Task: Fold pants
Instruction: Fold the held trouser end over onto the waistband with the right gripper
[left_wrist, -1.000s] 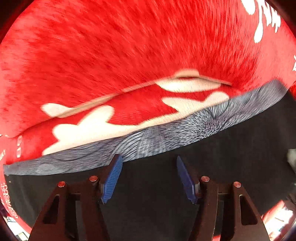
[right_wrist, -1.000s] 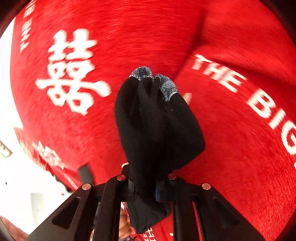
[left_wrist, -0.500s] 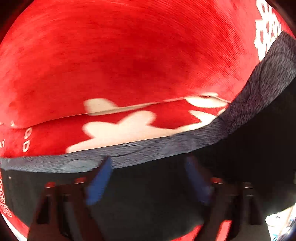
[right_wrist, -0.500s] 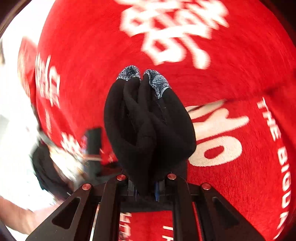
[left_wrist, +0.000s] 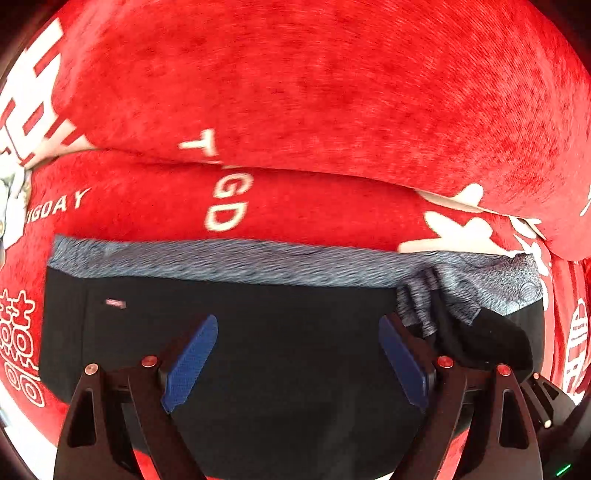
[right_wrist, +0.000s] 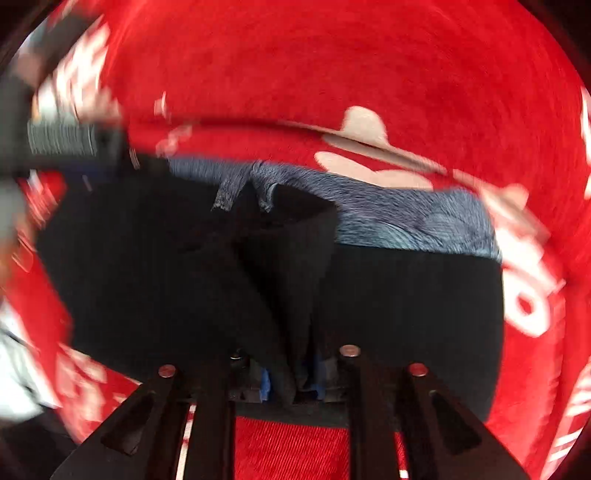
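Left gripper (left_wrist: 297, 363): blue-padded fingers (left_wrist: 190, 363) spread wide, empty, hovering over the black fabric. Right gripper (right_wrist: 291, 380): fingers narrow, their gap has just been widening, a bunched fold of cloth still sits between the pads; grip looks loosening.

Black soft knit pants with grey patterned waistband (left_wrist: 236, 332) lie flat on the red plush printed cloth (left_wrist: 314, 92), waistband (right_wrist: 406, 225) at 12 o'clock, the carried end draped over it at 2 o'clock in the left view.

Judgement: light, limp, non-slippery, will sag and crease. Best hold is the thicker waistband edge or stacked corners, both layers pinched.
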